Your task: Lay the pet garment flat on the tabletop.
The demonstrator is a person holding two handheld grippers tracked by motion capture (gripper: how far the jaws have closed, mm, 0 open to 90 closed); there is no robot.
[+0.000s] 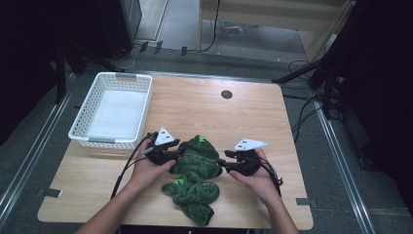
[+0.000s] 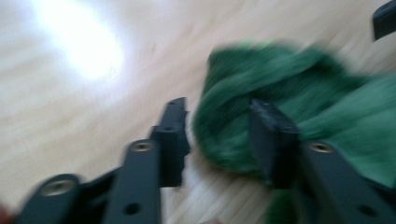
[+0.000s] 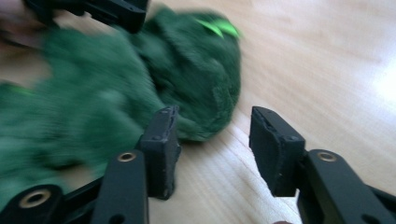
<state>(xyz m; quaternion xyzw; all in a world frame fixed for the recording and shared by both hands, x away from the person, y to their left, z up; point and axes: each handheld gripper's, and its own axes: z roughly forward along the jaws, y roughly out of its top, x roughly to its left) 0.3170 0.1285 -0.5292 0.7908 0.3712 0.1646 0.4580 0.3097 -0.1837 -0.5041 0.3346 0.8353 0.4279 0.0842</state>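
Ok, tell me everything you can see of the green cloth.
The green cloth is a dark green, fluffy, towel-like fabric with a small bright green tag showing at its far end. It lies crumpled in a long, bunched heap on the wooden table, near the front edge, one end trailing toward the person. The left gripper and right gripper flank its upper part, jaws open. In the left gripper view, a fold sits between the open jaws; whether they touch it is blurred.

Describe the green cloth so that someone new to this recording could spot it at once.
Start at the wooden table, then look to its near edge, between the two hands. The green cloth lies crumpled there, dark and fluffy with small bright-green tags. Nothing else on the table is soft or green; the white basket is rigid.
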